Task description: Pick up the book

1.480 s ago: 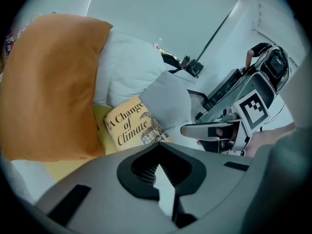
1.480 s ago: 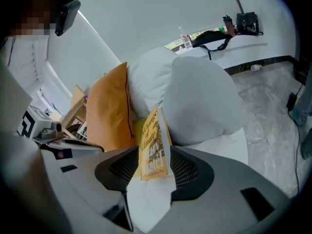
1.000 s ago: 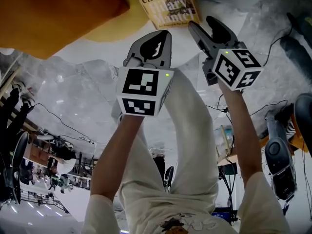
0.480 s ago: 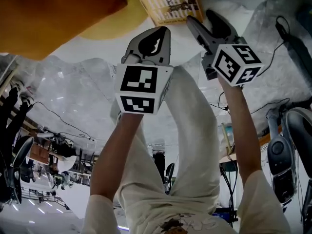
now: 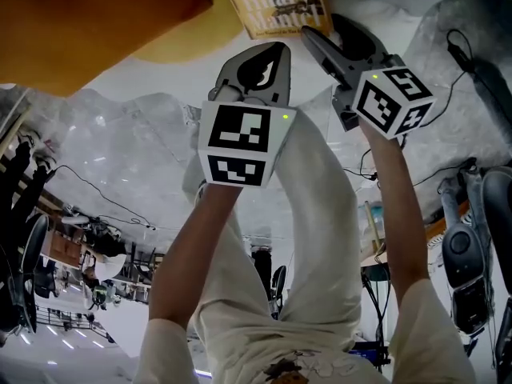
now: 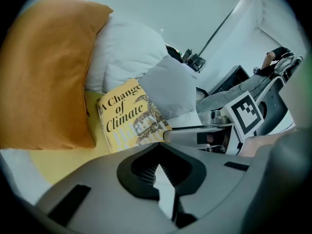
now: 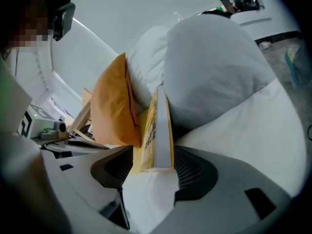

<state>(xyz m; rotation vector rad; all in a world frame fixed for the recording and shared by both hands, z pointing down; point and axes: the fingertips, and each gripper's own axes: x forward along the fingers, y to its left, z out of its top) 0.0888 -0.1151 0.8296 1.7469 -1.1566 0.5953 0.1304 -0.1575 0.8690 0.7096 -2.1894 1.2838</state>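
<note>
The yellow book (image 5: 280, 2), titled "A Change of Climate", lies on the bed between an orange pillow (image 5: 88, 22) and a grey pillow (image 6: 170, 89). My right gripper (image 5: 324, 30) is at the book's near corner. In the right gripper view the book (image 7: 156, 130) stands edge-on between the jaws, which have just been opening. There is a gap on its left side, so that gripper (image 7: 151, 169) is open around it. My left gripper (image 5: 252, 58) hangs just short of the book (image 6: 129, 118), apart from it. Its jaws (image 6: 161, 167) are together with nothing in them.
A white pillow (image 6: 126, 52) lies behind the grey one. A yellow cloth (image 6: 63, 160) spreads under the book and the orange pillow (image 6: 44, 72). The white bedding (image 7: 253, 126) slopes away on the right. Cables and equipment (image 5: 472, 254) sit off the bed.
The book has slid toward the top of the head view, and the right gripper's tips now reach its lower corner. The left gripper has barely shifted.
</note>
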